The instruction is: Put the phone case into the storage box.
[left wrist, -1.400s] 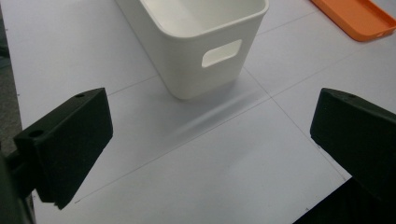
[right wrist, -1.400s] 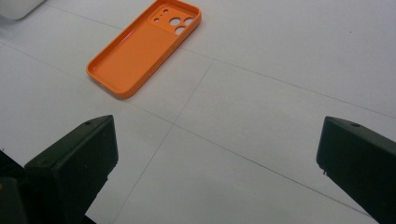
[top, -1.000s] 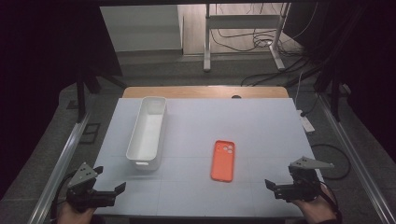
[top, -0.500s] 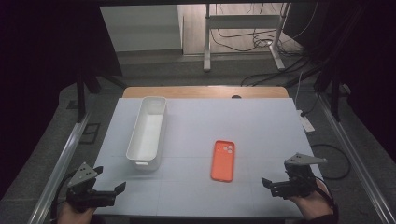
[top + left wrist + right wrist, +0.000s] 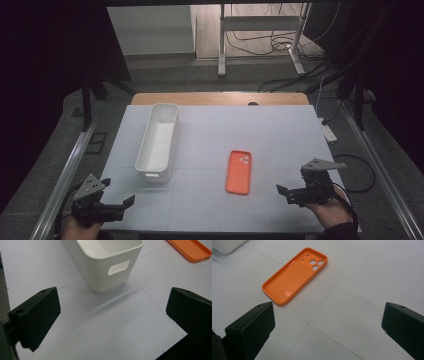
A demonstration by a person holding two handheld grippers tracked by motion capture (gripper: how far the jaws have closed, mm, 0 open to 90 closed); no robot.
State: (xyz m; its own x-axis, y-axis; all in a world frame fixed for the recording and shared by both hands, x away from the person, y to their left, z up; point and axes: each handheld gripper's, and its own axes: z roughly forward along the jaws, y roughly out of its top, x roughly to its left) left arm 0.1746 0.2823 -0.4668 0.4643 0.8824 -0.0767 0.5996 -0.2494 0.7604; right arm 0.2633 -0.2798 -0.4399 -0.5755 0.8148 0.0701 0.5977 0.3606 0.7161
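Note:
An orange phone case [image 5: 238,171] lies flat, hollow side up, on the white table [image 5: 280,135], a little right of centre; it also shows in the right gripper view [image 5: 295,275] and at a corner of the left gripper view [image 5: 191,249]. A long white bin [image 5: 158,139] stands empty at the left, its handle end [image 5: 110,262] facing my left gripper. My left gripper [image 5: 120,207] is open at the front left corner. My right gripper [image 5: 286,192] is open at the front right, a short way right of the case. Neither holds anything.
The table's front edge runs just under both hands. A wooden strip [image 5: 220,98] borders the far edge. Metal rails [image 5: 65,185] flank the table, and cables and a stand's legs [image 5: 260,45] lie on the floor beyond.
My right gripper has drifted slightly left and forward toward the orange case. The left gripper has barely moved. The case and bin stay put.

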